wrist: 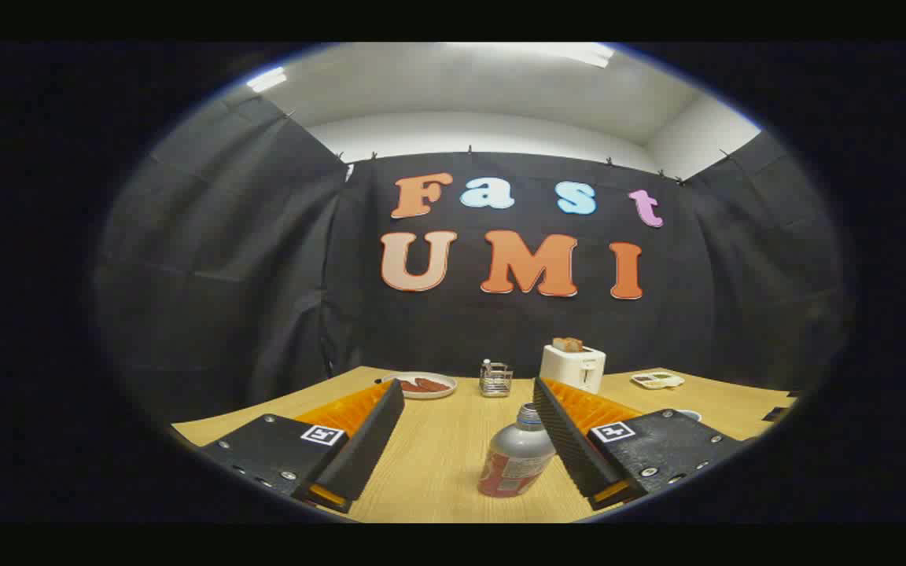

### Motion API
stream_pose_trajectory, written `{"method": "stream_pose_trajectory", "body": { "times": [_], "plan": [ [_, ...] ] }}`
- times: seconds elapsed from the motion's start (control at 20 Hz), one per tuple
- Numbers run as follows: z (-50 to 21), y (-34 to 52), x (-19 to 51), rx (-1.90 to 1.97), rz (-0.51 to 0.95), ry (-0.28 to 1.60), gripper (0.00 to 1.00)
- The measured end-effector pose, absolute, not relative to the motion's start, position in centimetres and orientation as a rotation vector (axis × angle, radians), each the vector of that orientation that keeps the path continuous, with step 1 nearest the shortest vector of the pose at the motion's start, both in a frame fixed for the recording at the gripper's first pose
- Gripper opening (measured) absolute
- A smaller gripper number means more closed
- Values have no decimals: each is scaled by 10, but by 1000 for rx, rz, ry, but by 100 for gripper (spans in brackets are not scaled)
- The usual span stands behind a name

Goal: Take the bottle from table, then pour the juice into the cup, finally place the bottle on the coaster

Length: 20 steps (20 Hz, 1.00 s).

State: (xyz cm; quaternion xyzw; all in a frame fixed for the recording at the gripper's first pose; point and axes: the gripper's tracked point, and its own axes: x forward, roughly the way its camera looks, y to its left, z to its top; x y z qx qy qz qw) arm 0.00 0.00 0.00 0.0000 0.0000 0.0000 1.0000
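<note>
A silver bottle [517, 454] with a red label and a pale cap stands upright on the wooden table [437, 464]. It sits between my two fingers, close against the right finger [571, 432] and well apart from the left finger [370, 432]. My gripper [469, 391] is open and holds nothing. A white rim [689, 414], perhaps the cup, peeks out just behind the right finger; most of it is hidden.
Beyond the fingers, near the back wall, stand a plate with reddish food [424, 385], a small wire caddy [495, 379], a white toaster with toast [572, 364] and a small pale dish [657, 380] to the right.
</note>
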Motion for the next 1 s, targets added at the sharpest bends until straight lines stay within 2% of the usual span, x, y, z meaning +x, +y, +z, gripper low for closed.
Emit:
{"method": "stream_pose_trajectory", "body": {
  "times": [0.45, 1.0],
  "plan": [
    [3, -26, -7, 77, -57, -37, 98],
    [-5, -26, -1, 80, -48, -31, 98]
  ]
}}
